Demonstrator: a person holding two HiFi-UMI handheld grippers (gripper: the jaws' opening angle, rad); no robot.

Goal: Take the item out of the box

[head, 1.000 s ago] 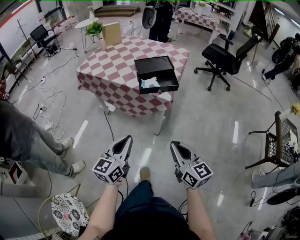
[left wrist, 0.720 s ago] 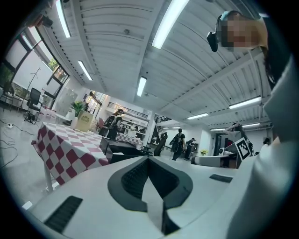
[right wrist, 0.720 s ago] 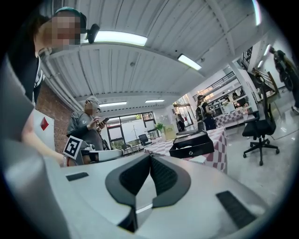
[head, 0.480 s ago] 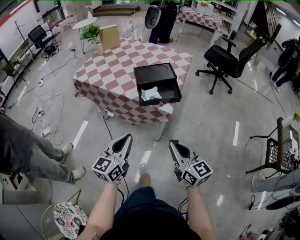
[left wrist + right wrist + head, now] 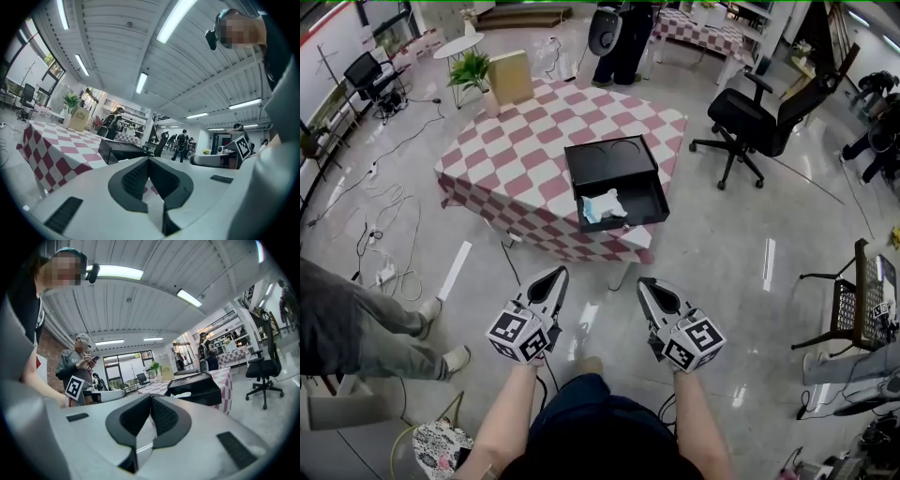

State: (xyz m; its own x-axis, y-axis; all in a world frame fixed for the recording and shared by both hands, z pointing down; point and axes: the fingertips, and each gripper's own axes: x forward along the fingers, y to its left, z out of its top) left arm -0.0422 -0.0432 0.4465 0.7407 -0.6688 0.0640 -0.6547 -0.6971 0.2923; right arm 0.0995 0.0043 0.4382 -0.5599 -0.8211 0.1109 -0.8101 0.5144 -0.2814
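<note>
An open black box (image 5: 614, 183) lies on a table with a red and white chequered cloth (image 5: 516, 155). Inside it rests a pale blue and white item (image 5: 602, 204). In the right gripper view the box (image 5: 196, 389) shows ahead with the item (image 5: 182, 394) peeping over its rim. In the left gripper view the box (image 5: 123, 151) sits on the table ahead. Both grippers hang over the floor, well short of the table. My left gripper (image 5: 556, 276) is shut and empty. My right gripper (image 5: 644, 284) is shut and empty too.
A black office chair (image 5: 755, 117) stands right of the table. A potted plant (image 5: 472, 68) and a tan box (image 5: 510, 76) sit at the table's far corner. A person's legs (image 5: 366, 323) are at the left. Cables trail on the floor (image 5: 389, 202). A metal stand (image 5: 853, 295) is at the right.
The table and box have come nearer and lower in the head view as I walk toward them. Both grippers keep their pose, shut.
</note>
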